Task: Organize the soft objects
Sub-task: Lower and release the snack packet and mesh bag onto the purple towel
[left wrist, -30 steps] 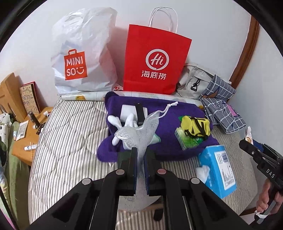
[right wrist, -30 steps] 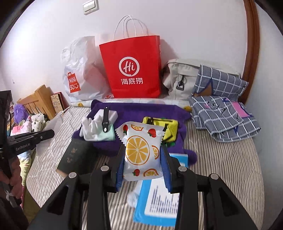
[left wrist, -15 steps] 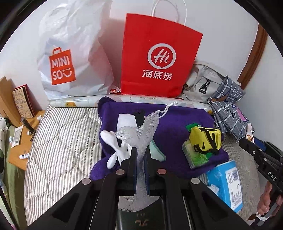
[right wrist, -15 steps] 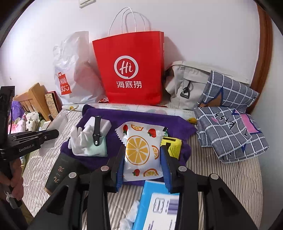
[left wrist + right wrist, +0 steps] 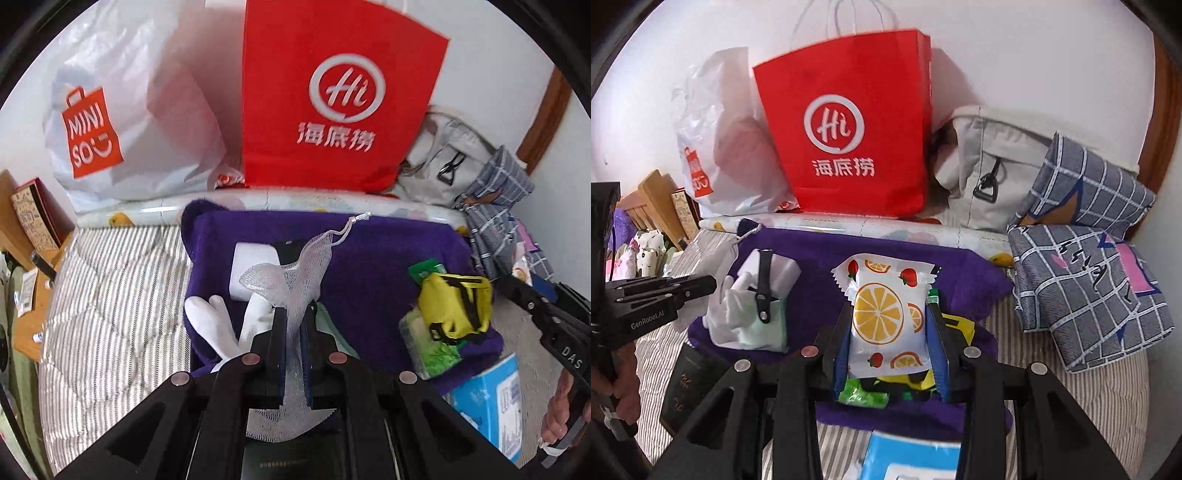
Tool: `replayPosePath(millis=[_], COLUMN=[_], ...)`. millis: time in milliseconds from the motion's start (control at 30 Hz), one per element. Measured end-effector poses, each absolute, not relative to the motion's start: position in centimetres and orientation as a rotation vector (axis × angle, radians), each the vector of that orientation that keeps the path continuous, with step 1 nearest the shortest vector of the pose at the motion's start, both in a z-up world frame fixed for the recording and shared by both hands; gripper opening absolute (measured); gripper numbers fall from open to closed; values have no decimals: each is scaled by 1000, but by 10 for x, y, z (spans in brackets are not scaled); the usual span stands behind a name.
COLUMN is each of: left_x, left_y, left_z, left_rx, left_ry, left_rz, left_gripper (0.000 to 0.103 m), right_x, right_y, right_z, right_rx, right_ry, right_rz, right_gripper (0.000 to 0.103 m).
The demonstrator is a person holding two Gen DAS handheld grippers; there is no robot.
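My left gripper (image 5: 293, 321) is shut on a white mesh bag (image 5: 295, 280) and holds it above a purple towel (image 5: 373, 266) on the bed. My right gripper (image 5: 888, 317) is shut on a fruit-print tissue pack (image 5: 886, 314) above the same purple towel (image 5: 820, 251). On the towel lie white gloves (image 5: 214, 325), a white box (image 5: 251, 266), a yellow pouch (image 5: 458, 306) and a green packet (image 5: 428, 343). A red paper bag (image 5: 332, 96) stands behind the towel and shows in the right wrist view (image 5: 846, 136).
A white MINISO plastic bag (image 5: 122, 122), a grey backpack (image 5: 990, 173) and checked blue fabric (image 5: 1097, 273) line the wall and right side. A blue box (image 5: 491, 398) and a dark booklet (image 5: 683, 391) lie on the striped bed (image 5: 110, 295). A wooden side table (image 5: 29, 288) stands left.
Both grippers have moved forward over the purple towel toward the red bag, still holding the mesh bag and the tissue pack.
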State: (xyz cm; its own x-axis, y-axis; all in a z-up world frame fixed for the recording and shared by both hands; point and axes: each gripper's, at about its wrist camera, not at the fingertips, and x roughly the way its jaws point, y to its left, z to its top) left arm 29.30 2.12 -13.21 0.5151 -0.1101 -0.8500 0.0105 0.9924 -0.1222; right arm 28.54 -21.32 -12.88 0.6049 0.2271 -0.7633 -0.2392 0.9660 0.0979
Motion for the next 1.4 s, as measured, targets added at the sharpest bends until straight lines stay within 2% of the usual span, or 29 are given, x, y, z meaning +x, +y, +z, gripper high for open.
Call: replayPosePath(millis=[500, 600, 633, 700, 800, 833, 867, 1067, 1200, 1267, 1400], left_x=[325, 328, 329, 330, 331, 330, 329, 318, 309, 304, 292], left_y=[18, 16, 16, 16, 14, 13, 13, 16, 21, 23, 27], left_z=[-167, -169, -169, -168, -166, -165, -163, -152, -145, -142, -135], left_rx=[-123, -130, -132, -135, -133, -128, -120, -125, -137, -140, -144], left_ry=[1098, 1105, 1106, 1107, 1110, 1106, 1099, 1088, 1079, 1082, 1074], left_rz=[-87, -103, -104, -105, -129, -127, -121, -115, -112, -110, -112], left_gripper=[8, 14, 19, 28, 47, 57, 61, 72, 75, 81, 81], right_x=[329, 333, 333, 334, 331, 330, 329, 312, 287, 275, 249], right_y=[-204, -202, -202, -204, -204, -204, -204, -207, -208, -209, -211], right_z=[-170, -175, -176, -176, -172, -171, -169, -155, -148, -146, -139], right_rx=[2, -10, -11, -1, 2, -4, -12, 12, 31, 37, 43], right_ry=[991, 1004, 1006, 1006, 993, 990, 984, 966, 947, 946, 929], right_rz=[288, 278, 278, 281, 294, 291, 283, 273, 282, 286, 282], right_gripper=[38, 40, 43, 58, 69, 73, 77, 77, 77, 77, 77])
